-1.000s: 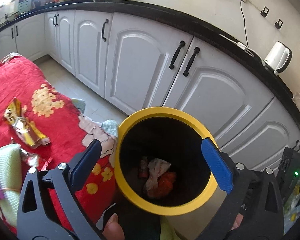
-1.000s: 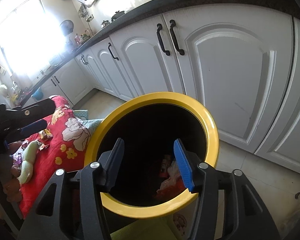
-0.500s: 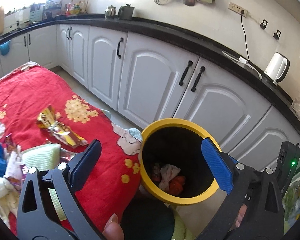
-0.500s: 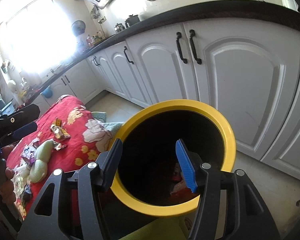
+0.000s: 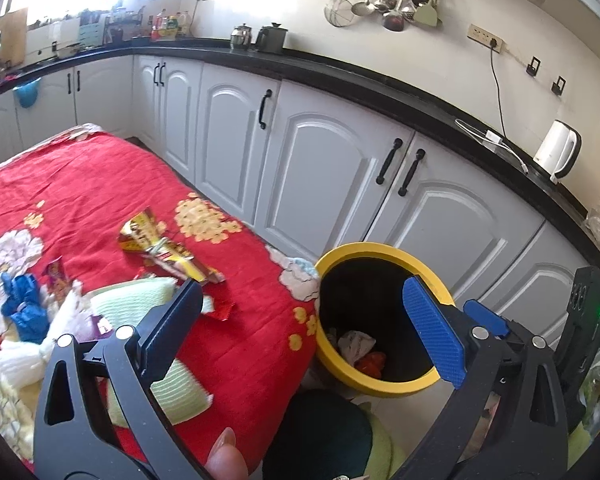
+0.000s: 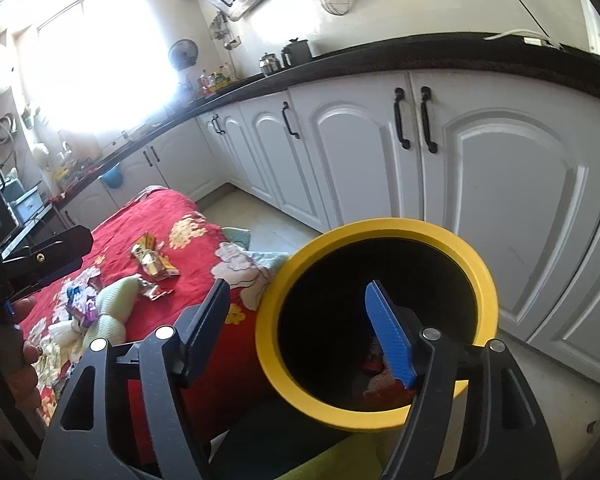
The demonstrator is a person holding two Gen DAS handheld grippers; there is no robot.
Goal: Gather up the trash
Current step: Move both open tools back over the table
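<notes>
I hold the left gripper (image 5: 304,320) wide and empty; the right gripper (image 6: 300,320) is opening, empty, over the round yellow-rimmed black bin (image 6: 476,264).

Red floral cloth (image 5: 100,184) over table, bearing gold wrappers (image 5: 160,248), pale green towel (image 5: 140,300), blue item (image 5: 24,312), possibly crumpled plastic, small wrapper (image 5: 56,276).
</notes>
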